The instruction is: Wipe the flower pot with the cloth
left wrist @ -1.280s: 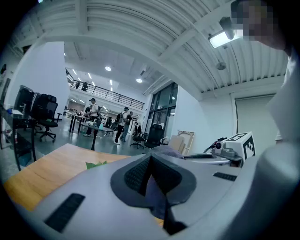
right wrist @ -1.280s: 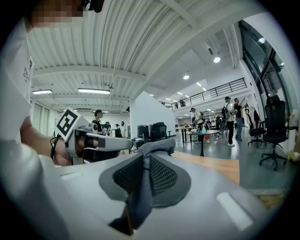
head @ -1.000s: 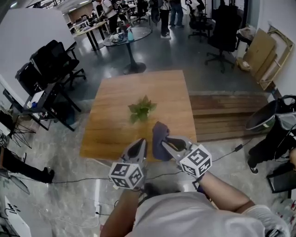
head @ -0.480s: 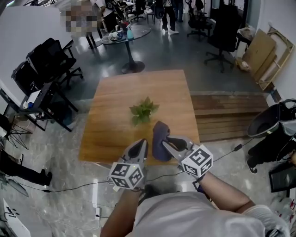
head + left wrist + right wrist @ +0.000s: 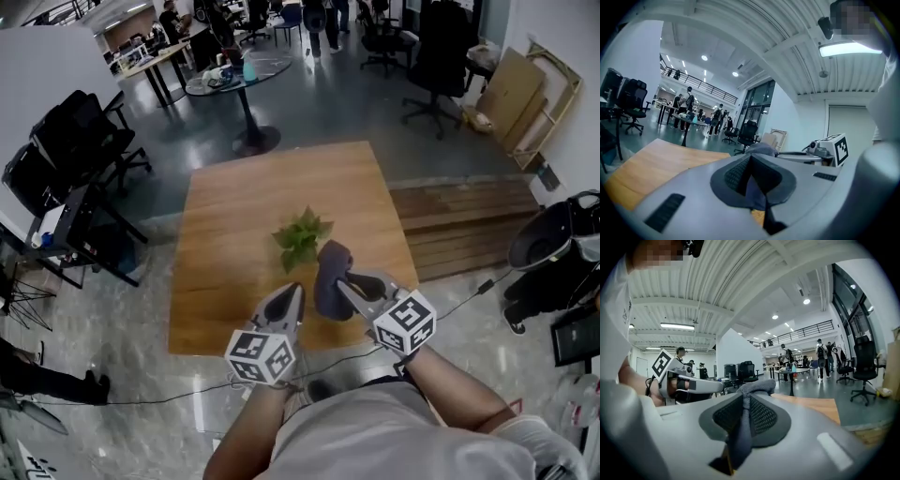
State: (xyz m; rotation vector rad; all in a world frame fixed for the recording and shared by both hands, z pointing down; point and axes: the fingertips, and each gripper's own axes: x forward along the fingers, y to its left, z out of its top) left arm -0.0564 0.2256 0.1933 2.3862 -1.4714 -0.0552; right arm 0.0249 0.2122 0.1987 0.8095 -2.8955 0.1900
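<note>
A small green plant (image 5: 300, 236) stands mid-table on the wooden table (image 5: 225, 244); its leaves hide the pot under them. My right gripper (image 5: 339, 281) is shut on a dark blue-grey cloth (image 5: 330, 272), held over the table's near edge just short of the plant. In the right gripper view the cloth (image 5: 752, 389) bunches out past the shut jaws of that gripper (image 5: 745, 401). Close on its left, my left gripper (image 5: 294, 290) is shut, with nothing clearly in it. The left gripper view looks along its jaws (image 5: 749, 161) at the cloth (image 5: 760, 149) just beyond.
Black office chairs (image 5: 70, 141) stand left of the table. A round table (image 5: 239, 75) stands behind it. A low wooden platform (image 5: 464, 220) lies to its right, and a cable (image 5: 141, 394) runs across the floor by the near edge. People stand far back.
The table and plant sit a little nearer and lower in the head view. Both grippers keep their pose side by side, the cloth still in the right one.
</note>
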